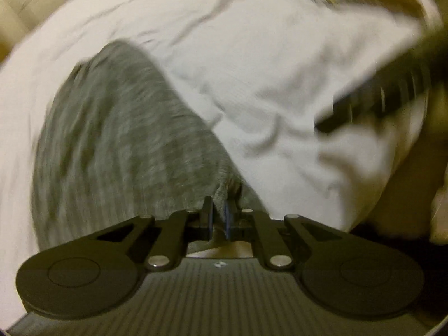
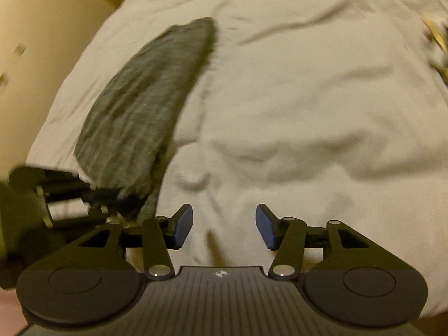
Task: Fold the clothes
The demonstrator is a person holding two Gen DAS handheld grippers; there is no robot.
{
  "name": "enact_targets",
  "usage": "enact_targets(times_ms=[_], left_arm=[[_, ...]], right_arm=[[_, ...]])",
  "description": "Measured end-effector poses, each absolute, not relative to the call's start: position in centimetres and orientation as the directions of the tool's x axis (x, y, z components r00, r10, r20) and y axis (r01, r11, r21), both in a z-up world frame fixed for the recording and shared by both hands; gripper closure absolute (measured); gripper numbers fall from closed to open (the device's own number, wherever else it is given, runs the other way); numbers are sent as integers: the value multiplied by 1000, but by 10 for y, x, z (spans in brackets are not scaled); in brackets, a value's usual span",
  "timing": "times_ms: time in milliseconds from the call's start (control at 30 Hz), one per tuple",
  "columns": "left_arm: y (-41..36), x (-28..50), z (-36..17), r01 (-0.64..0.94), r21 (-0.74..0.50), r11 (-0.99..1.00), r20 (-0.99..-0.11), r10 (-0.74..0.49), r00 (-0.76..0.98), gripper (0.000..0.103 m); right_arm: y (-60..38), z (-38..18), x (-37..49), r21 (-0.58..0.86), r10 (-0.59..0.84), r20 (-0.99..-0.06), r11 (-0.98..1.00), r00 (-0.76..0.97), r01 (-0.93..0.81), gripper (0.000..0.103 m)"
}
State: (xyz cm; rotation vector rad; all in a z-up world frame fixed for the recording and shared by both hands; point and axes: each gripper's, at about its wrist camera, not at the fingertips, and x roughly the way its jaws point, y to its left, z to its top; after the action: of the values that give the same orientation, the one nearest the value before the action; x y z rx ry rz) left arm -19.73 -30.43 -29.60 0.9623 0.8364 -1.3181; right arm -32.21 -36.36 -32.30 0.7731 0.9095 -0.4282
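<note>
A grey knit garment (image 1: 112, 128) stretches away from my left gripper (image 1: 219, 210), which is shut on its near edge. From the right wrist view the same grey garment (image 2: 140, 109) hangs lifted over the white sheet (image 2: 308, 112), pinched at its lower end by the left gripper (image 2: 112, 196) at the left edge. My right gripper (image 2: 224, 224) is open, its blue pads (image 2: 183, 224) wide apart above bare sheet, to the right of the garment. In the left wrist view the right gripper (image 1: 378, 95) shows as a blurred dark shape at the right.
A wrinkled white sheet (image 1: 252, 56) covers the bed. Beige wall or furniture (image 2: 42, 56) lies beyond the bed's left edge. A patterned yellowish item (image 2: 436, 42) sits at the far right of the sheet.
</note>
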Motion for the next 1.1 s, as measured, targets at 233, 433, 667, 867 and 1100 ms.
enact_targets(times_ms=[233,433,667,867,1100], left_arm=[[-296,-150,-261,972,-73,224,-890,-454,37,98],[-291,-145,-249,975,-96,201,-880,-475,11,98],[-288,-145,-252,976,-121,180,-871,-490,-18,98],[-289,-155,-257,987,-135,88,-874,-481,-76,95],[-267,-146,-253,990,-130,51,-872,-482,-89,79]], right_arm=[[-338,-329,-273,332,-35,-788,816,614,473,41],[-327,-343,-235,251,-92,-766,869,636,428,38],[-340,-344,-232,139,-253,-734,852,630,504,41],[-342,-332,-272,181,-284,-735,794,616,581,41],[-344,-331,-298,183,-314,-790,699,526,692,40]])
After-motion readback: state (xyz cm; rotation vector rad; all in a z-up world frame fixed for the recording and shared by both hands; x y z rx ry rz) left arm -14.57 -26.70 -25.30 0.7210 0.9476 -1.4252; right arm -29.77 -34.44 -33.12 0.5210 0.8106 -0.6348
